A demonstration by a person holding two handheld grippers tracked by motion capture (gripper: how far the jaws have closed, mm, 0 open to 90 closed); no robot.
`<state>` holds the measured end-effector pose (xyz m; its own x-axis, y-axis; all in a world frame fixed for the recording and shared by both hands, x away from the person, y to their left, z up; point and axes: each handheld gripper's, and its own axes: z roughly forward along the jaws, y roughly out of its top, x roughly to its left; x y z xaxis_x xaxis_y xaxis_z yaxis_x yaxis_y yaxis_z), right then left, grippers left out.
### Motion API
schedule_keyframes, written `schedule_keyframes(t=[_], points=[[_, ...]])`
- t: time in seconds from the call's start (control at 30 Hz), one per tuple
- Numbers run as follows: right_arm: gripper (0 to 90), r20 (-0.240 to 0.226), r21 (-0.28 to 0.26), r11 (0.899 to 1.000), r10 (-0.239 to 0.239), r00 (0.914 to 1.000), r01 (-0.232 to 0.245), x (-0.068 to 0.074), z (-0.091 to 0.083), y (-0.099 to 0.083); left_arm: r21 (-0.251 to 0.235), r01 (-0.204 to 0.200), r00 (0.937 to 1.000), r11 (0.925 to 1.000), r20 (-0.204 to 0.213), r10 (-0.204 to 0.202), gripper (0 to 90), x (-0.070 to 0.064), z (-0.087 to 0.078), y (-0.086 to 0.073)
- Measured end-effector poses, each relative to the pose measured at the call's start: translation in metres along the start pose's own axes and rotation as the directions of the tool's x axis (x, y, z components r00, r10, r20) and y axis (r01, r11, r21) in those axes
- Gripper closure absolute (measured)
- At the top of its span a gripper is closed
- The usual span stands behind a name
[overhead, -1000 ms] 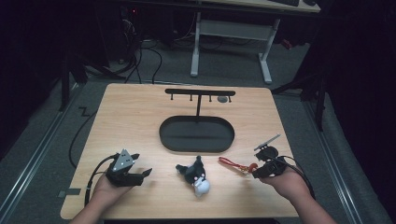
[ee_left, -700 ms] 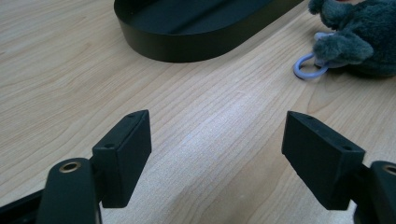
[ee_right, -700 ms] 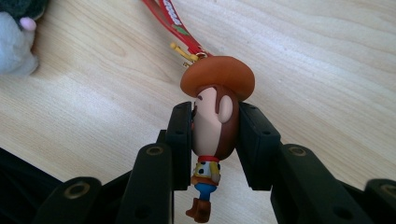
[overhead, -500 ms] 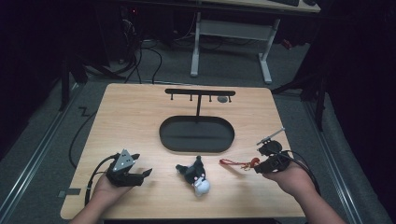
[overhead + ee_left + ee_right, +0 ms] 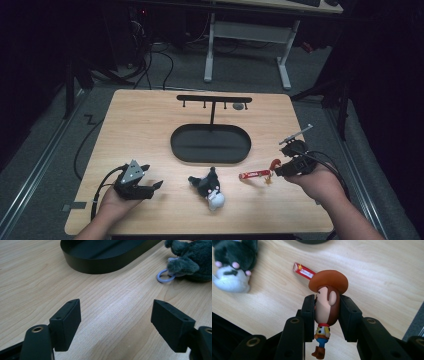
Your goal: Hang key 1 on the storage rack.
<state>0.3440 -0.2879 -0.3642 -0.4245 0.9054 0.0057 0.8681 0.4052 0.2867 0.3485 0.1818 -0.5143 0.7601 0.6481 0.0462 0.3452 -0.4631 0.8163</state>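
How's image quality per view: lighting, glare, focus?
High view: table evenly lit, surroundings near black, picture soft, right tongs small and dim. Left gripper view: pale sheen on the wood ahead of the open left tongs, plush toy slightly soft. Right gripper view: cowboy figure sharp between the jaws, its red tag blurred.

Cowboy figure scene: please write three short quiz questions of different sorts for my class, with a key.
1. True or false: the right gripper is shut on the cowboy figure.
2. The left gripper is: A) open over bare table, B) shut on the plush toy, C) inside the black tray.
3. What colour is the strap lying beyond the figure's hat?

Key: 1 true; 2 A; 3 red.
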Motion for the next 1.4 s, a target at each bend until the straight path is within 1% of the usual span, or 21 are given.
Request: schedule_keyframes(t=[0.03,0.07,0.1,0.13,0.3,0.63,0.83,0.87,0.9,0.97,1.1,1.23,1.4], points=[[68.6,0.004,-0.006,1.000,-0.006,1.0000,0.006,0.001,-0.006,0.003,0.000,0.000,1.0000,1.0000,0.000,0.000,24.6,0.000,0.000,0.000],[68.6,0.004,-0.006,1.000,-0.006,1.0000,0.006,0.001,-0.006,0.003,0.000,-0.001,1.0000,1.0000,0.000,0.001,24.6,0.000,0.000,0.000],[68.6,0.008,-0.013,1.000,-0.006,1.0000,0.006,0.002,-0.011,0.006,0.000,-0.001,1.0000,1.0000,-0.001,0.001,24.6,0.000,0.000,0.000],[68.6,0.008,-0.013,1.000,-0.006,1.0000,0.006,0.002,-0.011,0.006,0.000,-0.001,1.0000,1.0000,-0.001,0.001,24.6,0.000,0.000,0.000],[68.6,0.017,-0.039,0.999,-0.020,0.9997,0.021,0.005,-0.023,0.014,0.001,-0.002,1.0000,1.0000,-0.001,0.002,24.6,0.000,0.000,0.000],[68.6,0.026,-0.057,0.998,-0.031,0.9992,0.032,0.008,-0.037,0.024,0.002,-0.003,1.0000,1.0000,0.001,0.003,24.6,-0.001,0.000,0.000],[68.6,0.026,-0.090,0.995,-0.031,0.9992,0.033,0.009,-0.048,0.032,0.001,-0.002,1.0000,1.0000,0.002,0.002,24.6,-0.001,0.000,0.000],[68.6,0.026,-0.090,0.995,-0.031,0.9992,0.033,0.009,-0.048,0.032,0.001,-0.002,1.0000,1.0000,0.002,0.002,24.6,-0.001,0.000,0.000],[68.6,0.026,-0.101,0.994,-0.027,0.9993,0.030,0.009,-0.049,0.035,0.001,-0.002,1.0000,1.0000,0.000,0.002,24.6,0.000,0.000,0.000],[68.6,0.027,-0.105,0.994,-0.035,0.9990,0.038,0.008,-0.050,0.036,0.002,-0.001,1.0000,1.0000,0.000,0.001,24.5,0.000,0.000,0.000],[68.5,0.024,-0.109,0.994,-0.030,0.9993,0.033,0.008,-0.050,0.041,0.002,-0.001,1.0000,1.0000,0.001,0.001,24.6,0.000,0.000,0.000],[68.6,0.026,-0.104,0.994,-0.024,0.9994,0.027,0.007,-0.050,0.046,0.002,-0.001,1.0000,1.0000,0.001,0.001,24.6,0.000,0.000,0.000],[68.5,0.032,-0.085,0.996,-0.032,0.9990,0.035,0.007,-0.052,0.054,0.001,-0.002,1.0000,1.0000,0.001,0.002,24.6,-0.001,0.000,0.000]])
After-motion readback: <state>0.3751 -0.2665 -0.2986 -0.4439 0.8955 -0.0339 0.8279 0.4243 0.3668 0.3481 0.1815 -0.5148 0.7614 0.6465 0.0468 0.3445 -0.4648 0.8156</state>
